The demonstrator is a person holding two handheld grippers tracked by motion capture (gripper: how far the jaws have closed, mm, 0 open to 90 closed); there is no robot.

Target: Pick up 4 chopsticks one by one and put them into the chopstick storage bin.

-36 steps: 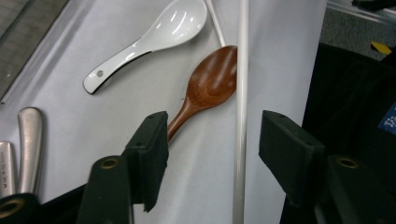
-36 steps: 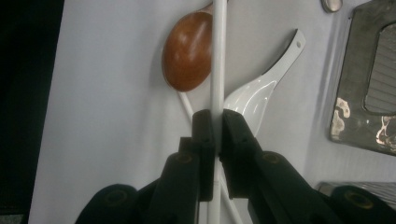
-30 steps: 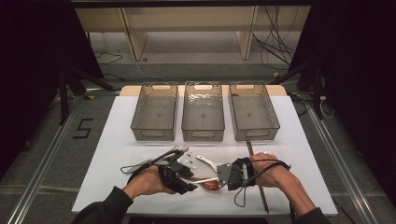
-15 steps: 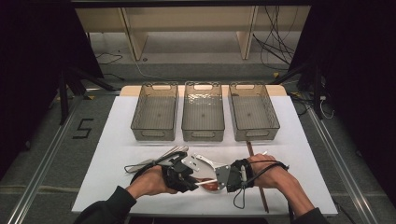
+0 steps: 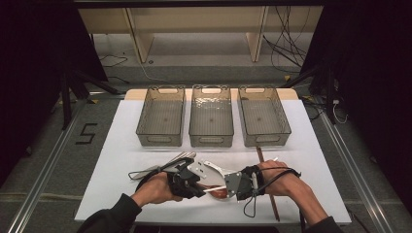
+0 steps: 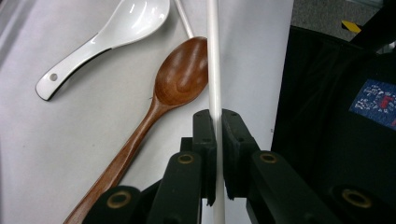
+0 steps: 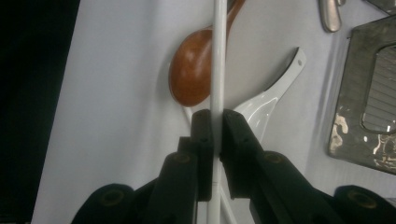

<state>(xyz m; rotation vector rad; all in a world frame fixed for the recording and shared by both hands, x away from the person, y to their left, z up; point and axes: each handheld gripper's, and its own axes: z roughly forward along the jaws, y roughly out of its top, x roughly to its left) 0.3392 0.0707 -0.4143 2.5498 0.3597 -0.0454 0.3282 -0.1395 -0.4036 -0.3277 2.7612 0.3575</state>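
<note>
High view: the left gripper (image 5: 210, 186) and right gripper (image 5: 228, 187) met nose to nose near the front edge of the white table sheet (image 5: 121, 145), both on one thin white chopstick (image 5: 217, 189) that lay between them just above the sheet. Three clear plastic bins (image 5: 211, 116) stood in a row well behind the hands; all three looked empty. A dark brown chopstick (image 5: 266, 184) lay under the right forearm, and some grey metal cutlery (image 5: 182, 158) sat just beyond the left hand. Left gripper view: the left gripper's (image 6: 216, 135) jaws had just been closing and now pinched the white chopstick (image 6: 214, 60), which ran straight up from between the pads. Beside it lay a brown wooden spoon (image 6: 180, 77) and a white ceramic soup spoon (image 6: 126, 23). Right gripper view: the right gripper's (image 7: 215, 133) jaws had just eased slightly but the pads were pressed on the same chopstick (image 7: 218, 56), passing over the wooden spoon (image 7: 191, 74) with the ceramic spoon (image 7: 271, 100) to one side and a bin's corner (image 7: 369, 93) at the edge. Risk, as judged: with both grippers clamped on one slender smooth stick, any pull apart or twist could bend or snap it, and if the right grip loosens unevenly the stick could pivot in the left pads and drop onto the spoons.
</note>
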